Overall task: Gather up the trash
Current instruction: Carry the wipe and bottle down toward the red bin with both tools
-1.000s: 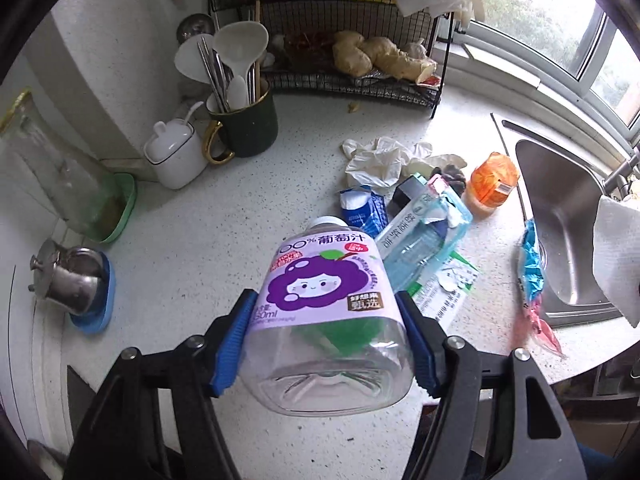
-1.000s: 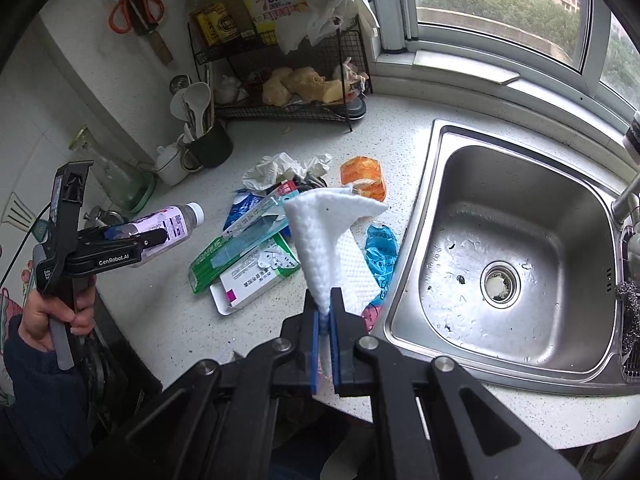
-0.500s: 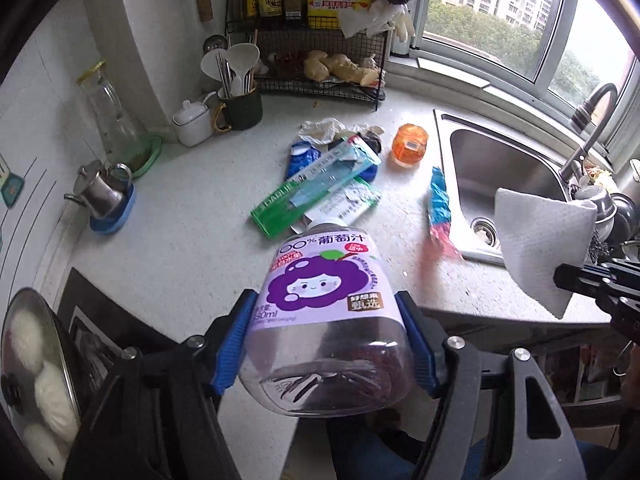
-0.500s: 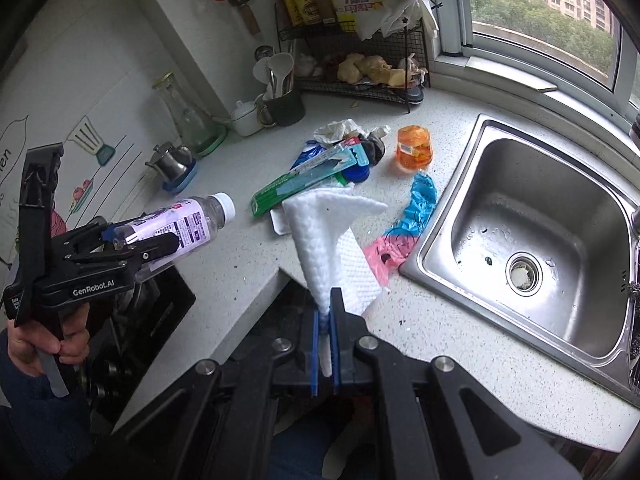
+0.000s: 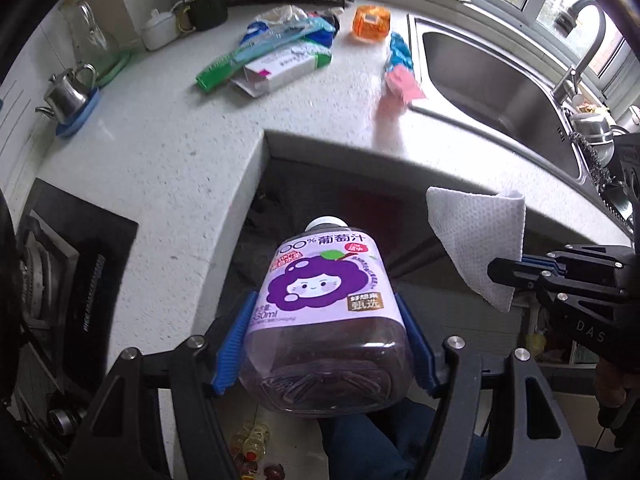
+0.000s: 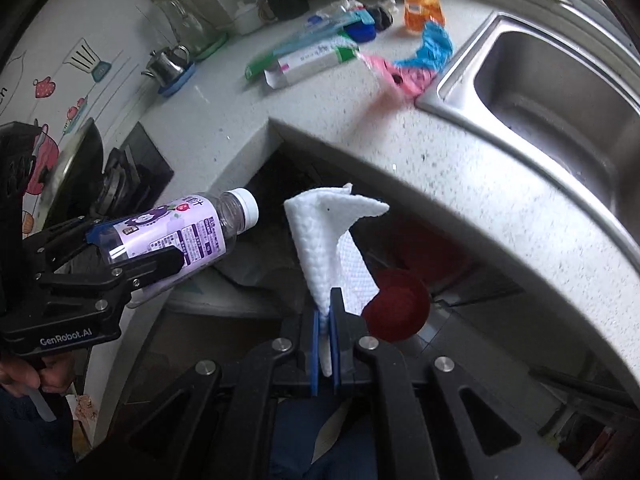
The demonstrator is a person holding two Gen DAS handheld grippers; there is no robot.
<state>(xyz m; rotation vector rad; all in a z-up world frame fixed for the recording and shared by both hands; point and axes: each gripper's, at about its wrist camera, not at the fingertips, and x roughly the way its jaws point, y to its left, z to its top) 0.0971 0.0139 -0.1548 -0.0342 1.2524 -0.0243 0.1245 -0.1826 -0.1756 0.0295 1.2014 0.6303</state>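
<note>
— Purple-labelled juice bottle (image 5: 326, 312): where?
— Clamped in the left gripper (image 5: 324, 350), off the countertop (image 5: 168, 152) edge.
— And the paper towel (image 6: 334, 248)?
— Pinched in the right gripper (image 6: 325, 344), below that countertop too.

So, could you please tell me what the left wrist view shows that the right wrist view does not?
Only the left wrist view shows the faucet and the bottle's purple cartoon label face-on. Only the right wrist view shows the wall stickers and a dark red round object below the counter. Both show the grape juice bottle held in the left gripper, the paper towel pinched in the right gripper, the countertop litter and the sink.
</note>
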